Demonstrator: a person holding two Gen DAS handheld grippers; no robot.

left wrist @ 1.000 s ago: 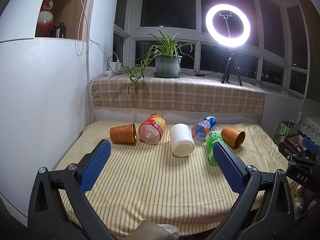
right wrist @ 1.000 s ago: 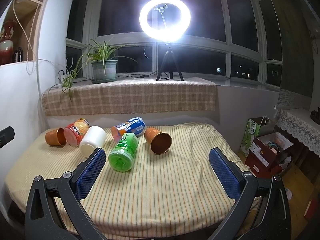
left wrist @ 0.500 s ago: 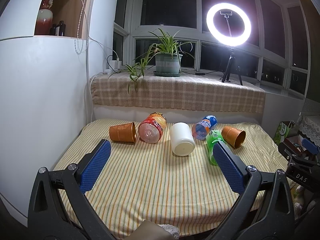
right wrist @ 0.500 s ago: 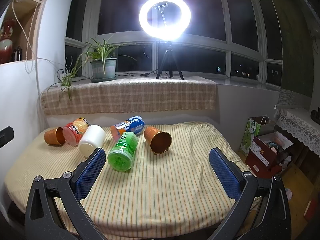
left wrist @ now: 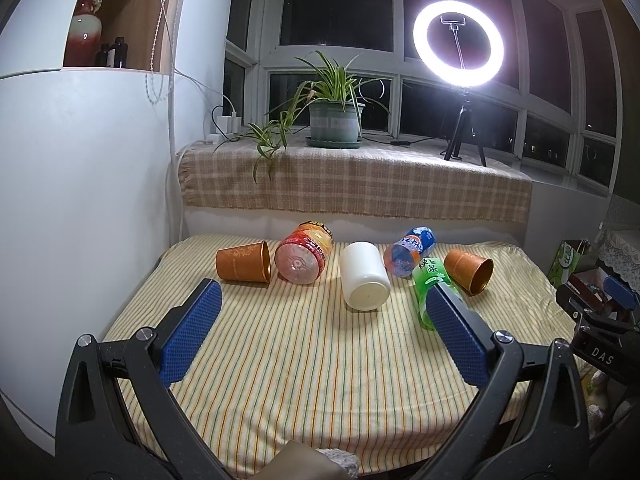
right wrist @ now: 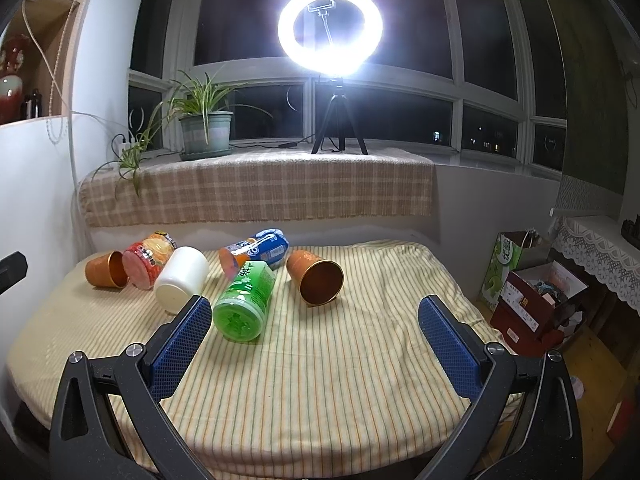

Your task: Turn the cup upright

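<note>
Several cups and bottles lie on their sides in a row on a striped tablecloth (left wrist: pixel 304 368). A copper cup (left wrist: pixel 243 261) lies at the far left, also in the right wrist view (right wrist: pixel 105 270). A second copper cup (left wrist: pixel 468 271) lies at the right, its mouth facing me in the right wrist view (right wrist: pixel 316 282). A white cup (left wrist: pixel 364 280) (right wrist: pixel 182 279) lies in the middle. My left gripper (left wrist: pixel 322 318) is open and empty, short of the row. My right gripper (right wrist: pixel 315 334) is open and empty, just short of the right copper cup.
A red-orange bottle (left wrist: pixel 305 257), a blue bottle (left wrist: pixel 409 251) and a green bottle (right wrist: pixel 245 300) lie among the cups. A plaid-covered sill (left wrist: pixel 352 188) with a potted plant (left wrist: pixel 334 120) and ring light (left wrist: pixel 458 44) stands behind. Boxes (right wrist: pixel 532 292) stand right of the table.
Both grippers have stayed open and nearly still. The view has shifted only slightly. Nothing on the table has moved.
</note>
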